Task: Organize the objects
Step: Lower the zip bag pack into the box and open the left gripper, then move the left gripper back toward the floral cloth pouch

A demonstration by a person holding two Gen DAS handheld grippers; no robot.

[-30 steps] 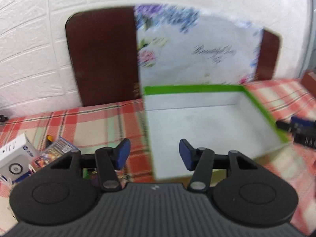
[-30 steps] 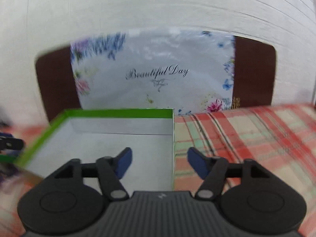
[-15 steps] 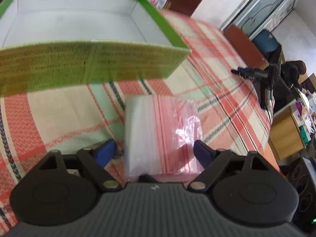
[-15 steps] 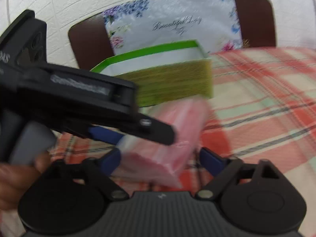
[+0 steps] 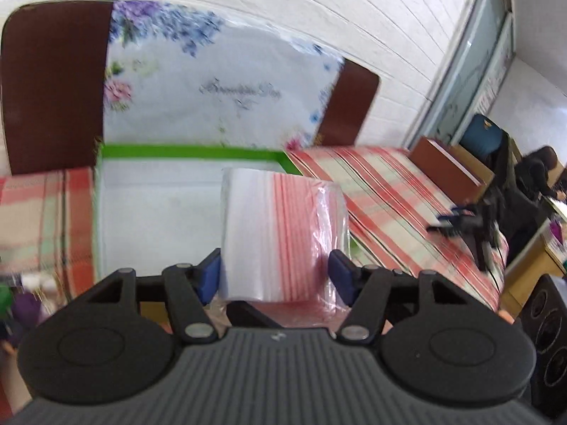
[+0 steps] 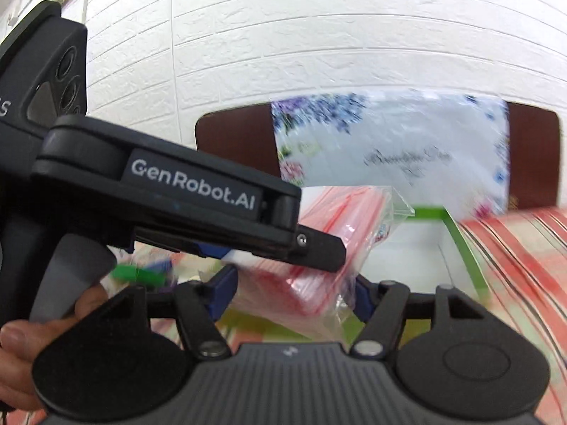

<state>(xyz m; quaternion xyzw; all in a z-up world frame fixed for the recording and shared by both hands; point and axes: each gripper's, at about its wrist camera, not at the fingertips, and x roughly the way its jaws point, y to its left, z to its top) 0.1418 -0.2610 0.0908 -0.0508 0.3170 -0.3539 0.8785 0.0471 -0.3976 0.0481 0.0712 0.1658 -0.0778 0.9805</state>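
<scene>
A pack of clear zip bags with red stripes (image 5: pixel 280 233) is held up in front of the green-rimmed white box (image 5: pixel 191 151). My left gripper (image 5: pixel 274 276) has its blue pads against both sides of the pack, and its jaws are closing. In the right wrist view the same pack (image 6: pixel 319 258) sits between the fingers of my right gripper (image 6: pixel 294 290). Its pads touch the wrapper on both sides and its jaws are closing too. One of the left gripper's fingers (image 6: pixel 319 248) crosses over the pack from the left. The box's green rim (image 6: pixel 464 248) shows behind.
A floral "Beautiful Day" bag (image 5: pixel 212 81) leans on a brown chair back (image 5: pixel 53 88) behind the box. The plaid tablecloth (image 5: pixel 389 194) runs to the right, with a black stand (image 5: pixel 478 223) and a seated person (image 5: pixel 538 173) beyond. A hand (image 6: pixel 21 354) holds the left gripper's trigger.
A second ago both grippers hung over the box with nothing in them. Half a second ago they stood around the pack on the cloth. Now the pack is raised toward the box between both.
</scene>
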